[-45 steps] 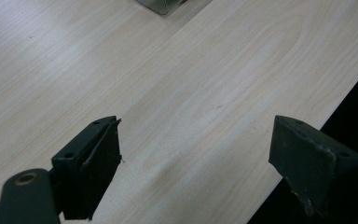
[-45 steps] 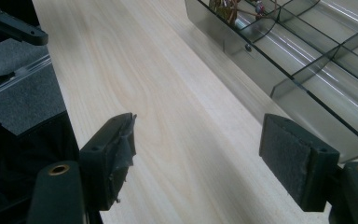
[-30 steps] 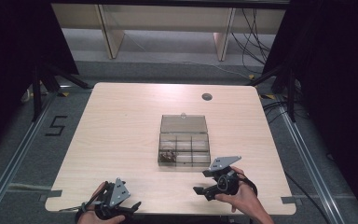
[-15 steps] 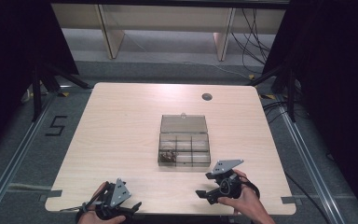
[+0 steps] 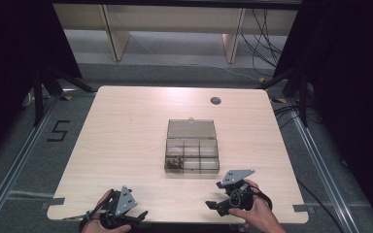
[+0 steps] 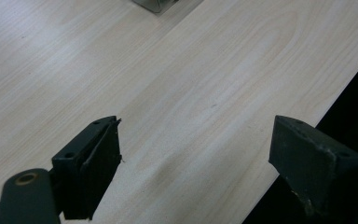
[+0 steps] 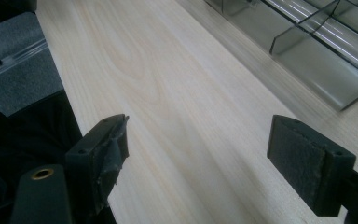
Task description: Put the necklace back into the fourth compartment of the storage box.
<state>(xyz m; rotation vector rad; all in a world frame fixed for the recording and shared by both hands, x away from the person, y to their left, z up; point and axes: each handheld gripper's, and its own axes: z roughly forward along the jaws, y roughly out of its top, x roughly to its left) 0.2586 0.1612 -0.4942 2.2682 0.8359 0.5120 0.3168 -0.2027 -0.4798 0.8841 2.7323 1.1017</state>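
Left gripper [image 5: 138, 216] sits at the table's near edge, about 7 o'clock from table centre, held by the left hand [image 5: 97, 224]. In the left gripper view its jaws are spread wide, nothing between them, bare wood under them and the table edge running under the right jaw.

Right gripper [image 5: 212, 206] at about 5 o'clock, held by the right hand [image 5: 260, 213], grey three-cornered plate on top, tips pointing toward 9 o'clock. In the right gripper view its jaws are spread wide too, empty, over bare tabletop.

Clear plastic compartment box [image 5: 192, 154] sits near table centre, just past the right gripper at its 11 o'clock, lid [image 5: 191, 128] open and lying back toward 12 o'clock. Small dark parts [image 5: 175, 161] in the near-left compartment; too small to tell what they are. Other compartments look empty.

Light wood table [image 5: 116, 131] has a round dark grommet hole [image 5: 215, 101] at about 1 o'clock near the far edge. Floor at 9 o'clock carries a "5" marking [image 5: 58, 131].
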